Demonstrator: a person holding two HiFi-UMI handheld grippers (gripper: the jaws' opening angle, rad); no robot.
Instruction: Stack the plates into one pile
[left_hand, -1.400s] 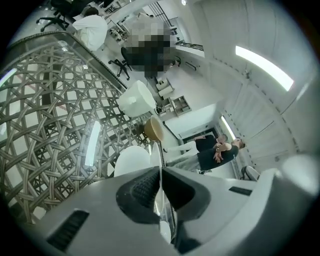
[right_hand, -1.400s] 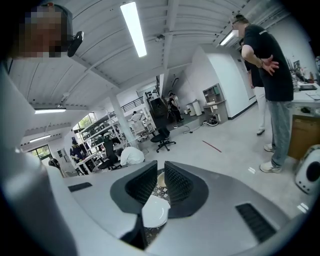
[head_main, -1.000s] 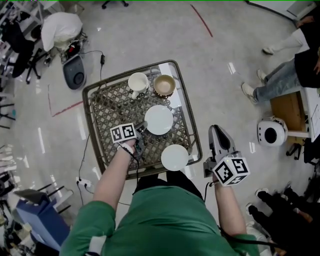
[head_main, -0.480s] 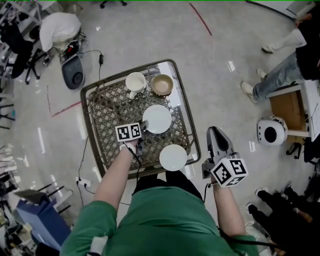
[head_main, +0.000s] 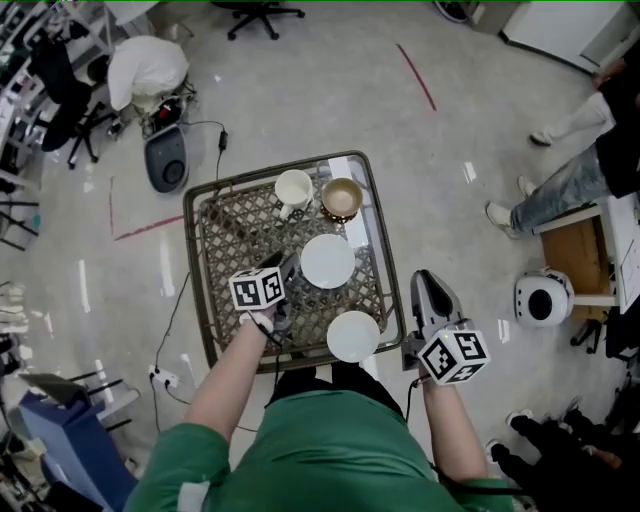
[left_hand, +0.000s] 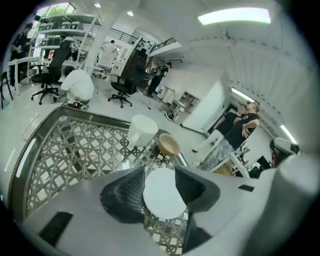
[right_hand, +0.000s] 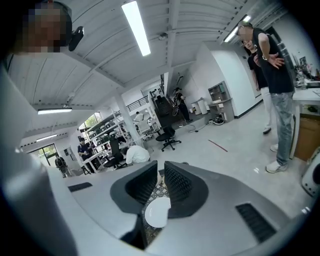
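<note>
Two white plates lie apart on the lattice table (head_main: 215, 260). The far plate (head_main: 328, 260) (left_hand: 162, 194) sits mid-table, and the near plate (head_main: 353, 336) (right_hand: 157, 212) is by the front edge. My left gripper (head_main: 289, 267) (left_hand: 159, 172) hovers just left of the far plate. Its jaws are opening and stand wide, and the plate shows in the gap beyond them, untouched. My right gripper (head_main: 421, 279) (right_hand: 161, 165) hangs off the table's right side. Only a narrow gap separates its jaws, with nothing in it.
A white cup (head_main: 293, 190) (left_hand: 141, 131) and a brown bowl (head_main: 342, 198) (left_hand: 169, 145) stand at the table's far edge. A white robot base (head_main: 541, 297) is on the floor to the right, and people (head_main: 560, 180) stand beyond it. Cables and a dark device (head_main: 166, 160) lie to the left.
My left gripper has lifted off the far plate's left rim and drawn back a little. The plate stays where it lay. The right gripper has barely moved, and the head view has shifted.
</note>
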